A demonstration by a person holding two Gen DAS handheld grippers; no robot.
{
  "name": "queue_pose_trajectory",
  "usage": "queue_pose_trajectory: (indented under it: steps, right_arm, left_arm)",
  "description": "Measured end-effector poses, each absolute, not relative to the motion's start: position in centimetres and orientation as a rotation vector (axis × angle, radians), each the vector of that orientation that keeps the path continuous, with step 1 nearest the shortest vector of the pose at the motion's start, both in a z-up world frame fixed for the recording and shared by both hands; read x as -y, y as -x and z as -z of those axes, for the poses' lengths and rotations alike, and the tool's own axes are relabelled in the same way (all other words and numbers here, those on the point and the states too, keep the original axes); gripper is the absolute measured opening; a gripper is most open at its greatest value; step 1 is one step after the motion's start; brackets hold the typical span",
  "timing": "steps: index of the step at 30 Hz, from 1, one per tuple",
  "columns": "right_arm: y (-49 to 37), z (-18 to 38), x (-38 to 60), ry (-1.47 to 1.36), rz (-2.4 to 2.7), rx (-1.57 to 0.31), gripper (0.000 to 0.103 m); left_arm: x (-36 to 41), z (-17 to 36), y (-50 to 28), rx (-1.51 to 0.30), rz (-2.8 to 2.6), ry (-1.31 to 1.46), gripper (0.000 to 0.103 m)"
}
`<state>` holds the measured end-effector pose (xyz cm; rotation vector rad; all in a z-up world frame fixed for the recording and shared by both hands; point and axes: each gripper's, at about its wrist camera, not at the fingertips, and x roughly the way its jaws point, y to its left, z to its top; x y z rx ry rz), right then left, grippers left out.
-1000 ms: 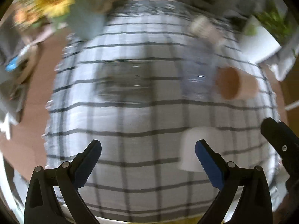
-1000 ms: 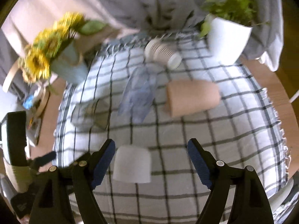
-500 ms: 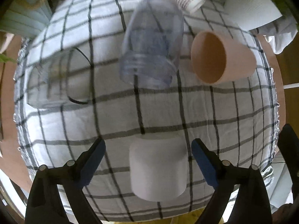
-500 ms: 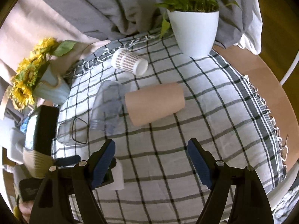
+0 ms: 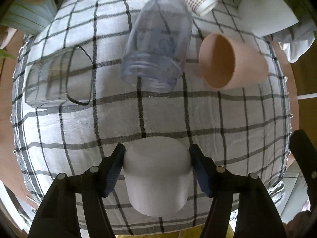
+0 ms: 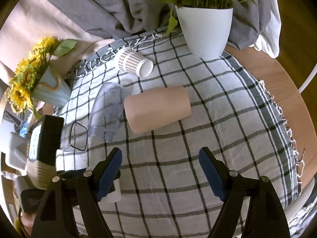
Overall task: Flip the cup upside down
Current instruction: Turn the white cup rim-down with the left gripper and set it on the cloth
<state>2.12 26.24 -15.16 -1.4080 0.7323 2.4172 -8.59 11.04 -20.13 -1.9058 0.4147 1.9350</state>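
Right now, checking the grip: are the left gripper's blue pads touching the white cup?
Touching. Left wrist view shows both pads pressed against the white cup's sides, no gap.

Light: soft daylight, fairly bright, even across the checked cloth (image 6: 208,123).
Shadows: faint, short ones under the lying pink cup (image 6: 157,109).
Glare: pale washed highlights on the white cup (image 5: 156,175), its edges hazy.
Blur: slight softness in the left wrist view; right wrist view sharper.
Distortion: strong fisheye bulge, grid lines curve outward, dark vignette corners.
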Motion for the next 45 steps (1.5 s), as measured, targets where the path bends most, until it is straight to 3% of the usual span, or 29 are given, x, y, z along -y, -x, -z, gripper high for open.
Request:
queue_pose_trajectory:
  steps: [7, 34, 38, 45]
  right_arm:
    - [-2.4, 14.5, -26.4, 1.397, -2.438, -0.717, 0.080]
    - [-2.8, 13.8, -28.2, 1.335, -2.416, -0.667, 0.080]
    - [-2.8, 13.7, -28.4, 1.340, -2.403, -0.675, 0.080]
    - [-4.2, 9.9, -27.1, 1.226, -2.478, -0.569, 0.084]
  left_arm:
    - [-10.1, 16.8, 7.3, -0.394, -1.999, 1.804, 0.064]
    - [-14.1, 19.6, 9.3, -0.482, -2.029, 1.799, 0.065]
    - [-13.9, 18.9, 8.9, -0.471, -2.048, 1.789, 0.080]
    - [-11.3, 13.0, 6.6, -0.449, -2.224, 1.583, 0.094]
